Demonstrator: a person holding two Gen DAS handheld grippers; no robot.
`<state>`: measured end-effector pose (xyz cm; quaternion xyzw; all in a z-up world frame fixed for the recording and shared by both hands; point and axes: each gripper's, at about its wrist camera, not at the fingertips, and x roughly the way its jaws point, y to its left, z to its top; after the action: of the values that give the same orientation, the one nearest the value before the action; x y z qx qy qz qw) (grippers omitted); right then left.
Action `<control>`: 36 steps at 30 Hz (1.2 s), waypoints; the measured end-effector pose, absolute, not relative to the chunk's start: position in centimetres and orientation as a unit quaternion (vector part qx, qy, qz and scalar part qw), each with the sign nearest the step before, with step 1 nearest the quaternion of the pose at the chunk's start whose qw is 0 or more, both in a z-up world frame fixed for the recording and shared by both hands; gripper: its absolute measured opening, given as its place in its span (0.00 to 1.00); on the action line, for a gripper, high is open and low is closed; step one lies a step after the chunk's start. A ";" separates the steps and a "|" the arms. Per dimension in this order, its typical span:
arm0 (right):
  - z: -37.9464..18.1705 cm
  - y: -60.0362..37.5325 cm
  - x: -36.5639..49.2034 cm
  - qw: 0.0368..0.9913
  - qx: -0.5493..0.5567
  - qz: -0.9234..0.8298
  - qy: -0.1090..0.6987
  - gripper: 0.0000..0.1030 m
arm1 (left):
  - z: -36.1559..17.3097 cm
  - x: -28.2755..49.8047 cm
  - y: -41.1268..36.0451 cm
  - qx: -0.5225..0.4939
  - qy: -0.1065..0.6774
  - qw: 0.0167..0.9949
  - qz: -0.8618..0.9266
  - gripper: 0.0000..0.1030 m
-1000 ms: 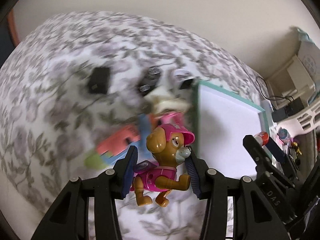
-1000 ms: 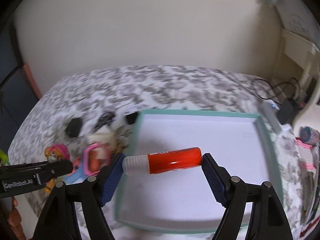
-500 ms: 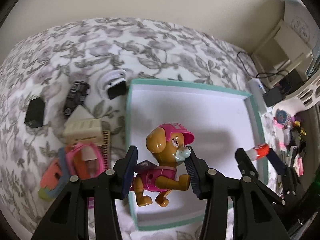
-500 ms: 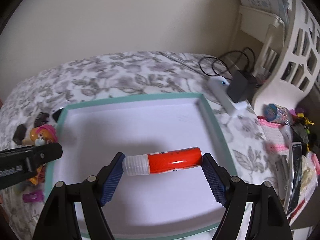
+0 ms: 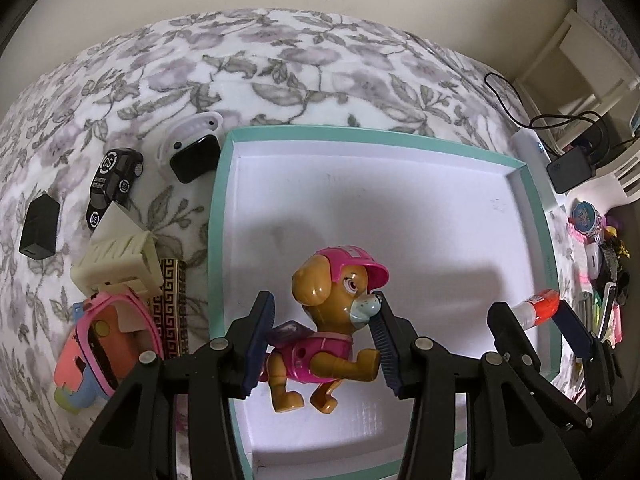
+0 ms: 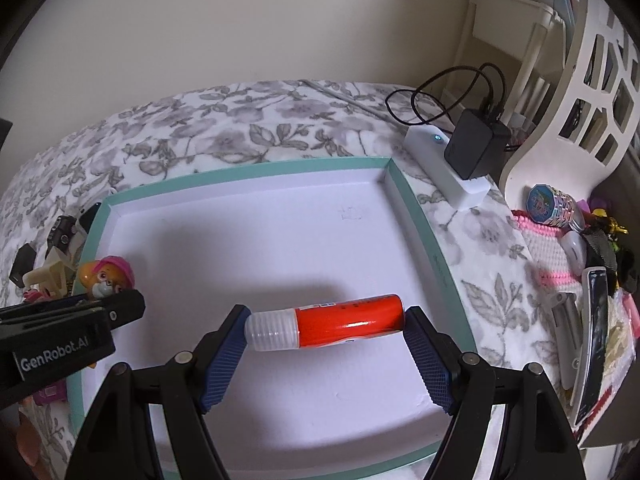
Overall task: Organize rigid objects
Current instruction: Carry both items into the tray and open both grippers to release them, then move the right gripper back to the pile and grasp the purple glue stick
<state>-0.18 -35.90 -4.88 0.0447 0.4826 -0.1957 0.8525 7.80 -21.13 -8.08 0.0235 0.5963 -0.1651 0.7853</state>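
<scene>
My left gripper point(image 5: 322, 340) is shut on a toy puppy point(image 5: 332, 320) with a pink helmet, held above the near left part of a white tray with a teal rim point(image 5: 224, 184). My right gripper point(image 6: 326, 350) is shut on a red glue stick point(image 6: 328, 322) with a clear cap, held crosswise over the tray's point(image 6: 416, 208) near middle. The right gripper and glue stick point(image 5: 538, 306) show at the right in the left wrist view. The left gripper's finger and the puppy point(image 6: 106, 274) show at the left in the right wrist view.
Left of the tray on the floral cloth lie a black toy car point(image 5: 112, 180), a smartwatch point(image 5: 192, 150), a black box point(image 5: 40, 226), a cream block point(image 5: 118, 266), and pink glasses point(image 5: 108, 340). A white power strip with black charger point(image 6: 460, 160) and clutter point(image 6: 592, 280) lie right.
Both grippers moved to the right, from the pile of objects to over the tray, each keeping its hold. The tray now fills both views.
</scene>
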 end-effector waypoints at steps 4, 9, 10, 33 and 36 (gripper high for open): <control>-5.2 -36.0 -0.2 0.850 0.052 -0.192 0.488 0.78 | -8.1 7.6 -21.2 0.029 0.594 0.787 -0.164 0.48; -5.5 -36.3 -0.2 0.847 0.062 -0.192 0.492 0.78 | -7.8 7.8 -21.2 0.033 0.589 0.791 -0.161 0.48; -5.5 -36.4 -0.3 0.847 0.064 -0.191 0.492 0.78 | -7.7 7.8 -21.1 0.035 0.588 0.792 -0.160 0.49; -3.9 -35.2 -0.9 0.864 0.052 -0.202 0.459 1.00 | -3.0 7.1 -16.1 0.042 0.475 0.873 -0.098 0.97; -3.5 -34.4 -1.0 0.868 0.051 -0.195 0.454 1.00 | -1.7 6.6 -14.4 0.026 0.447 0.889 -0.092 0.97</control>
<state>-1.05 -34.45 -3.48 0.0507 0.4539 -0.1950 0.8680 6.56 -14.42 -1.69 0.0261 0.4470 -0.0919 0.8894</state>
